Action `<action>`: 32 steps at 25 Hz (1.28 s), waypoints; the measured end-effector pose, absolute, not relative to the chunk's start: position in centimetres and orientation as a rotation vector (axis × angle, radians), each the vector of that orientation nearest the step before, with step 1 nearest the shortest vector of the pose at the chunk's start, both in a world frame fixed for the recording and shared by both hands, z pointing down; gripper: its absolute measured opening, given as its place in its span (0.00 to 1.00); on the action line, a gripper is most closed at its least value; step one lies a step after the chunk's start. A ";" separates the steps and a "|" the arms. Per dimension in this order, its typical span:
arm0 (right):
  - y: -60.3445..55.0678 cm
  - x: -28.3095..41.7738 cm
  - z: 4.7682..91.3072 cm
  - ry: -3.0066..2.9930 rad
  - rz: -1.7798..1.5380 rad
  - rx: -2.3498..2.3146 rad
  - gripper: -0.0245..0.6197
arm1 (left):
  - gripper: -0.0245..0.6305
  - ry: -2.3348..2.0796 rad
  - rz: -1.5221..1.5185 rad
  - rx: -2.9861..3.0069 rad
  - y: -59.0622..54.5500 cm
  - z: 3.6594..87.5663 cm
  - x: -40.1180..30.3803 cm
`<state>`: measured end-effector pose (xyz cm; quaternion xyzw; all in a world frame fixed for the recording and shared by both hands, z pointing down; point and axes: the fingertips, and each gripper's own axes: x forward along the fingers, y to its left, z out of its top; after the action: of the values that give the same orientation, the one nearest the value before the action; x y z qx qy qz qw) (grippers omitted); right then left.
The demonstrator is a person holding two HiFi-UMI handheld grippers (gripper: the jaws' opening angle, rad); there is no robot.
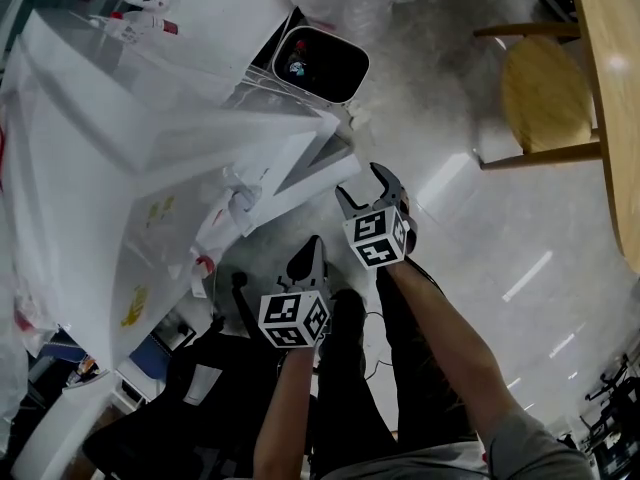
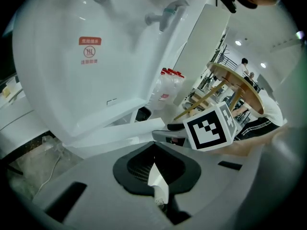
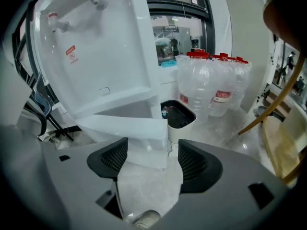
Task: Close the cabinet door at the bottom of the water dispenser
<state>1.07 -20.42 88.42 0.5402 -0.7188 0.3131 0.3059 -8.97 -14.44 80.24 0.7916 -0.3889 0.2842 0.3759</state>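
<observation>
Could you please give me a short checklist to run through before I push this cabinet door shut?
1. Right gripper open: ok, its jaws stand apart.
2. Door lined up with it: ok, the door's free edge sits between the jaws. Whether it touches either one: cannot tell.
3. Left gripper out of the way: ok, it is shut, holds nothing and sits beside the right one, off the door.
4. Door closed: not ok, it stands swung out from the water dispenser.
5. Bin clear of the swing: ok, it stands beyond the door's outer side.
6. Nothing sticking out of the cabinet: cannot tell, since the door hides the inside.
</observation>
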 end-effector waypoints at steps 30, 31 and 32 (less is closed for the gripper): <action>-29.2 1.2 88.6 -1.972 0.949 1.482 0.52 | 0.05 -1.018 0.751 1.956 -17.3 80.0 -8.6; -28.8 1.4 88.1 -1.978 0.947 1.484 0.52 | 0.05 -1.016 0.751 1.959 -17.2 79.6 -8.5; -28.4 1.5 87.5 -1.986 0.947 1.486 0.52 | 0.05 -1.013 0.750 1.962 -17.0 79.2 -8.5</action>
<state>1.55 -28.41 87.54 0.5432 -0.7259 0.3462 0.2410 -8.52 -17.02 79.19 0.7733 -0.3991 0.2958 0.3939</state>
